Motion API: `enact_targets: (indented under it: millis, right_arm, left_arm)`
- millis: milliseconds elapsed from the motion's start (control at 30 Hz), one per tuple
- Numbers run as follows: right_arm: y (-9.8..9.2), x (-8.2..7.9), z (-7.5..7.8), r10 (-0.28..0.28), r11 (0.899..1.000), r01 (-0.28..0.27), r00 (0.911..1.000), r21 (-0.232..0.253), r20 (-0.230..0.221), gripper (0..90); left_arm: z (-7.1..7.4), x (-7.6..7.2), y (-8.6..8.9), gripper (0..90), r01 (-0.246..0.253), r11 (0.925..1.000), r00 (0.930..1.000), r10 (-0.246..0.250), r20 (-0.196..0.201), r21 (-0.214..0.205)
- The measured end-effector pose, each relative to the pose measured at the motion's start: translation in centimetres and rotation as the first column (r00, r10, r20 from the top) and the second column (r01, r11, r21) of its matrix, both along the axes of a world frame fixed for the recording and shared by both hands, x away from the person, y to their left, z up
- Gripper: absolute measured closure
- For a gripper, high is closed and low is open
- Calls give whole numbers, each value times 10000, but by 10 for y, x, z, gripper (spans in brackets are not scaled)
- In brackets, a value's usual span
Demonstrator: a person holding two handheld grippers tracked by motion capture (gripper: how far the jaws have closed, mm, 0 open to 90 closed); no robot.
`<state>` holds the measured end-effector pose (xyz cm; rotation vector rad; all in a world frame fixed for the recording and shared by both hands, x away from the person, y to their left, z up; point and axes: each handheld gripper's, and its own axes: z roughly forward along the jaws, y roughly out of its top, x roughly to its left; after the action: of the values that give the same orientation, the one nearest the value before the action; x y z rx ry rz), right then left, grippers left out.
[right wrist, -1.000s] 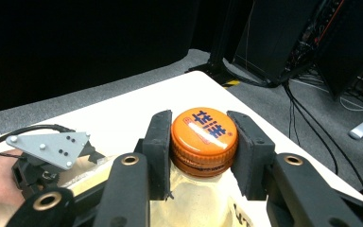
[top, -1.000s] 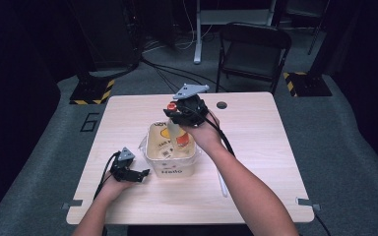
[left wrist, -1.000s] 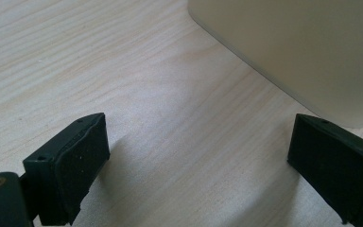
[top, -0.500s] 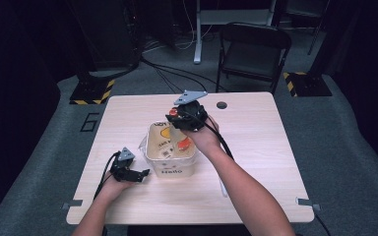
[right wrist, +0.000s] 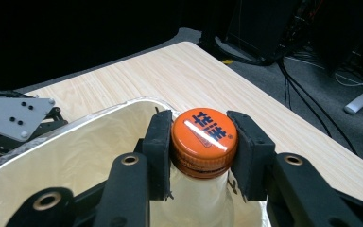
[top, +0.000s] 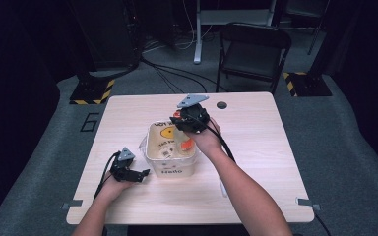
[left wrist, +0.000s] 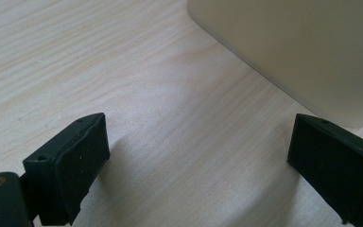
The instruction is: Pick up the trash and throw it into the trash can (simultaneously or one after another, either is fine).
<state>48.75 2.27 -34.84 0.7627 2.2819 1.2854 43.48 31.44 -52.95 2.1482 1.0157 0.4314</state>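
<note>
A pale plastic bin (top: 171,169) lined with a thin bag stands at the middle of the table. My right gripper (top: 191,120) hangs over its far right part, shut on the orange cap (right wrist: 203,135) of a clear bottle (top: 186,145) that reaches down inside the bin (right wrist: 66,161). Both pads press the cap's sides in the right gripper view. My left gripper (top: 137,175) rests on the table just left of the bin, open, with bare wood between its fingertips (left wrist: 82,158). The bin's wall (left wrist: 302,52) rises close on its right.
The wooden table (top: 256,147) has a round cable hole (top: 221,104) at its far edge. A black folding chair (top: 252,49) stands behind the table, with cables on the grey floor. Yellow-black striped feet (top: 91,92) sit at the far corners.
My right gripper has sunk a little with the bottle, lowering it deeper into the bin. The left gripper has stayed where it was.
</note>
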Motion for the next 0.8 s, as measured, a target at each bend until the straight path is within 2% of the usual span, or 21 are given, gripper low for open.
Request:
enact_targets:
  millis: [333, 500, 700, 800]
  right_arm:
    - [-2, 3, -12, -69, 9999, 69, 10000, -90, -21, 616]
    - [-3, 4, -15, -63, 10000, 63, 10000, 66, 20, 616]
    - [-6, 5, -15, -230, 9997, 231, 9997, 61, -126, 600]
    - [-7, 6, -16, -344, 9993, 348, 9987, 99, -387, 559]
  left_arm:
    - [0, 0, 0, 58, -6, 10000, 10000, 6, -19, -25]
    - [0, 0, 0, 58, -5, 10000, 10000, 5, -20, -25]
    - [0, 0, 0, 58, -7, 10000, 10000, 7, -19, -24]
    - [0, 0, 0, 58, -9, 10000, 10000, 9, -15, -22]
